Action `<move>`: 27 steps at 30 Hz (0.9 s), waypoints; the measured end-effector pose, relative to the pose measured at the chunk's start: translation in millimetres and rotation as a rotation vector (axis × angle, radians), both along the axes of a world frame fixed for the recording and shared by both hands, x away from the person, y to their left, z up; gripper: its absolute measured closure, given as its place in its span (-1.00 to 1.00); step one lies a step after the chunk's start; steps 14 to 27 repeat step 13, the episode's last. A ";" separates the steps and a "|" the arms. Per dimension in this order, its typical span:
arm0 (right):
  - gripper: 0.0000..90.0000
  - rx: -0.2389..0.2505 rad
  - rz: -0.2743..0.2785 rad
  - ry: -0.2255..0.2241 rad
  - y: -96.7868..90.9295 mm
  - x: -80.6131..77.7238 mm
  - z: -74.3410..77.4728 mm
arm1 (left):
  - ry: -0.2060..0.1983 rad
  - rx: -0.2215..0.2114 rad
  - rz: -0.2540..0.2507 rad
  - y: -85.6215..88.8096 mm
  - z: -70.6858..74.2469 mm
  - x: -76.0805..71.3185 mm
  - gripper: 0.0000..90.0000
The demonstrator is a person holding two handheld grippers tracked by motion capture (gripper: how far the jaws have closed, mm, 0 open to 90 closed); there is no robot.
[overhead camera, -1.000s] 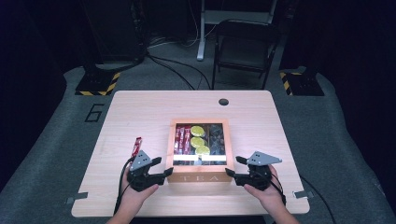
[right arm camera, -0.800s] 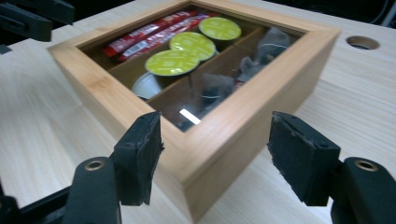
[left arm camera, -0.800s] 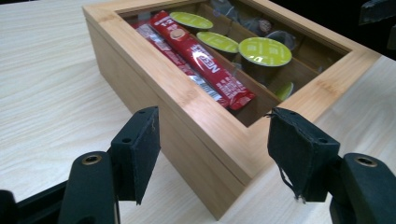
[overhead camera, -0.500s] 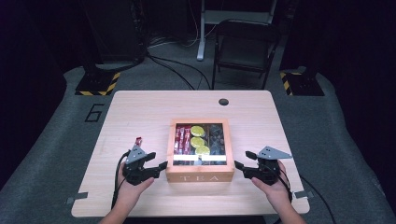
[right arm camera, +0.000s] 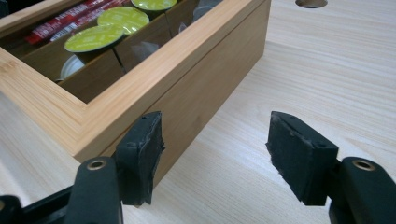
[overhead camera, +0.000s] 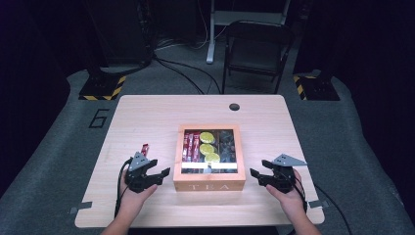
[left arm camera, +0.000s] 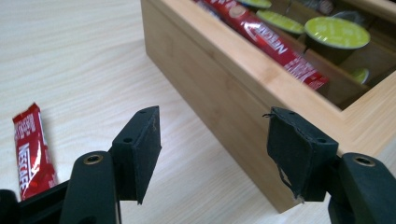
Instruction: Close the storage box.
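Note:
A wooden tea box with a glass-windowed lid sits mid-table, holding red stick packets and yellow-green capsules. My left gripper rests on the table just left of the box, open, with nothing between its pads. In the left gripper view the box's near corner stands behind the right jaw. My right gripper is open to the right of the box, a small gap away. In the right gripper view the box's side wall lies just past the left jaw. A loose red stick packet lies beside the left hand.
The light wooden table has a round cable hole at the back. A folding chair and dark stands are on the floor behind the table. Bare tabletop lies either side of the box.
Both grippers have drawn outward from the front corners of the box, the left to the left and the right to the right. The box has stayed put.

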State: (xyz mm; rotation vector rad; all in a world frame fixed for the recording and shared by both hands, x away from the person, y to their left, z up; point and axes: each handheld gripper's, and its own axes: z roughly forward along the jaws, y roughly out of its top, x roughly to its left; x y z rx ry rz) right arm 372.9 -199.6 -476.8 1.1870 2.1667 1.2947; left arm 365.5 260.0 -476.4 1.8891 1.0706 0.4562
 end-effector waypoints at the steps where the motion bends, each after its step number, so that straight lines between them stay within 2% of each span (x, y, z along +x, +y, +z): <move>1: -0.22 -0.011 -0.002 -0.001 -0.4 0.5 -0.6 | 0.010 0.001 0.003 0.8 -1.8 0.9 -0.21; 5: -0.21 -0.017 -0.007 0.007 -1.0 1.2 -3.2 | 0.028 0.000 0.014 2.7 -7.1 4.5 -0.21; 8: -0.21 -0.021 -0.014 0.015 -1.3 0.7 -4.7 | 0.032 0.000 0.018 2.8 -8.5 6.2 -0.21; 9: -0.21 -0.023 -0.004 0.017 -2.1 0.6 -4.6 | 0.021 0.002 0.026 2.5 -8.5 6.3 -0.21; 10: -0.21 -0.020 -0.001 0.008 -2.3 0.3 -4.1 | 0.022 0.008 0.025 3.0 -6.9 6.0 -0.21; 11: -0.21 -0.008 0.003 0.003 -2.3 -1.3 -2.4 | 0.007 0.006 0.044 2.8 -5.4 5.3 -0.22; 12: -0.21 0.015 0.027 -0.024 -2.9 -4.2 1.8 | -0.005 0.006 0.054 4.1 -2.1 4.4 -0.23; 13: -0.21 0.055 0.055 -0.073 -2.7 -10.1 8.7 | -0.020 0.003 0.063 6.1 1.9 3.7 -0.24; 27: -0.21 0.055 0.055 -0.073 -2.7 -10.1 8.7 | -0.020 0.003 0.063 6.1 1.9 3.7 -0.24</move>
